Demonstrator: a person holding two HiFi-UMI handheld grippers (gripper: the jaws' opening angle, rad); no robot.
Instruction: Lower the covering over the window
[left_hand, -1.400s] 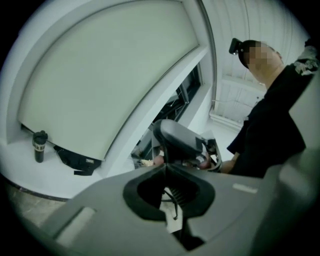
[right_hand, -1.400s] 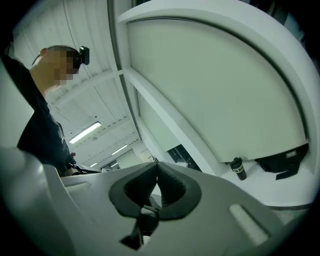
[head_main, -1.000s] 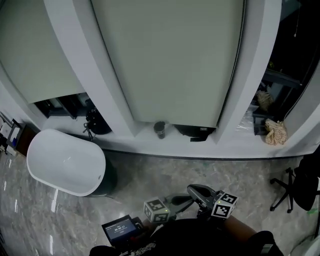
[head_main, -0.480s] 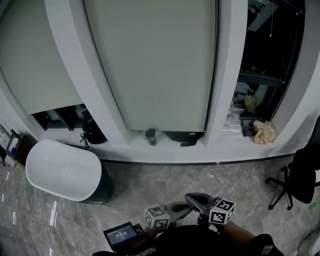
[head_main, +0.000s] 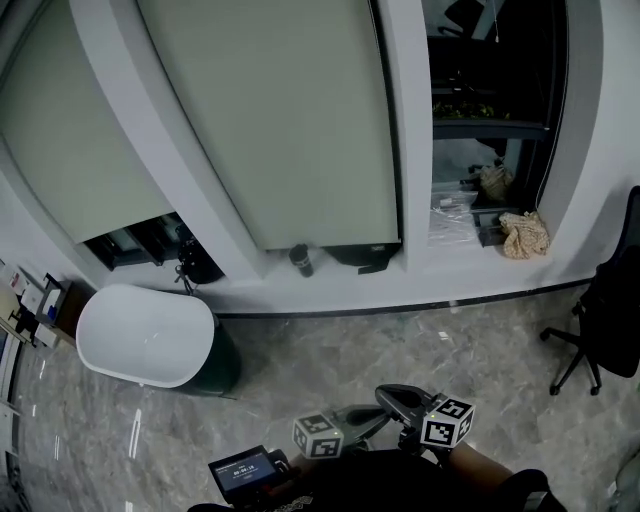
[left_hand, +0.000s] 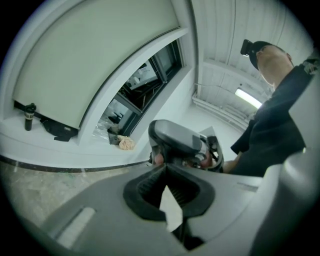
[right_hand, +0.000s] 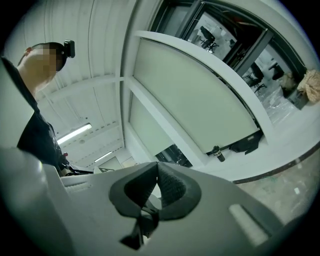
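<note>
Both grippers are sitting close to the body, well apart from the windows. The left gripper (left_hand: 166, 172) is clenching its fingers on nothing, and the right gripper (right_hand: 156, 170) is doing the same. Ahead of and above the fingers, the middle blind (head_main: 270, 120) is hanging almost to the sill (head_main: 420, 280), its drop running vertically. Up and to the right of the fingers, the window (head_main: 490, 110) is standing uncovered, its own covering probably rolled up out of view. The right gripper is lying nearer it, so that hand looks better placed to reach.

No text can be read — the digits on the small screen (head_main: 243, 466) are too blurred.
</note>
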